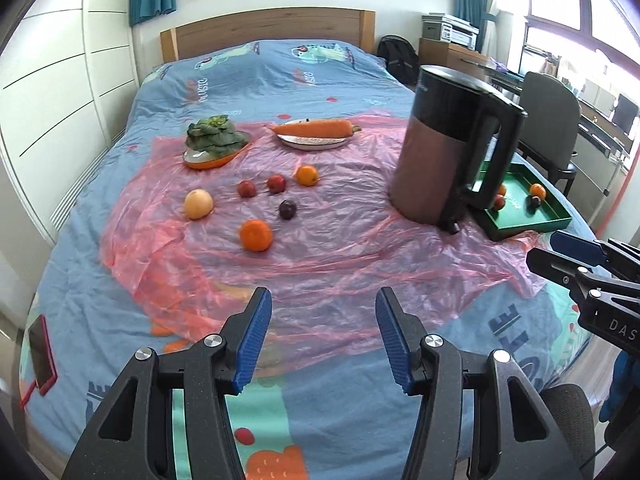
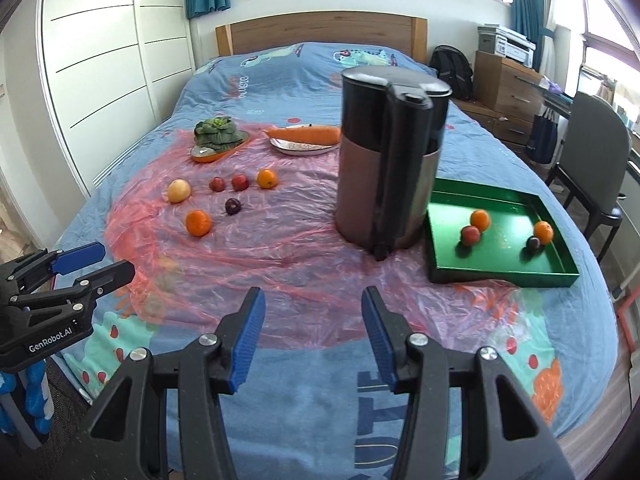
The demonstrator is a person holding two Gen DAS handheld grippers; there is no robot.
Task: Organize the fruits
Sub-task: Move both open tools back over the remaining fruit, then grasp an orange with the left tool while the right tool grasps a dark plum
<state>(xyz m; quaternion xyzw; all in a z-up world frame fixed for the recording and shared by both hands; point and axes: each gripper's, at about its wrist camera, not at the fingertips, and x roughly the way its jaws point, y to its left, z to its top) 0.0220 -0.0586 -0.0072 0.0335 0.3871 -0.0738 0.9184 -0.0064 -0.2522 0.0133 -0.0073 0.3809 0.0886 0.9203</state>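
So both my grippers are hanging over the near end of the bed, nothing in either one. Left gripper has its jaws apart and empty, same for the right gripper.

Four fruits are already in the green tray off to my right. Six are loose on the pink plastic sheet: the near orange, a dark plum, a pale yellow one, two red ones and another orange farther back.

My worry is the big kettle, which sits right between the loose fruit and the tray, so I could clip it while carrying. That sheet is also crinkly and slick, so a sloppy pinch could send round fruit rolling off.
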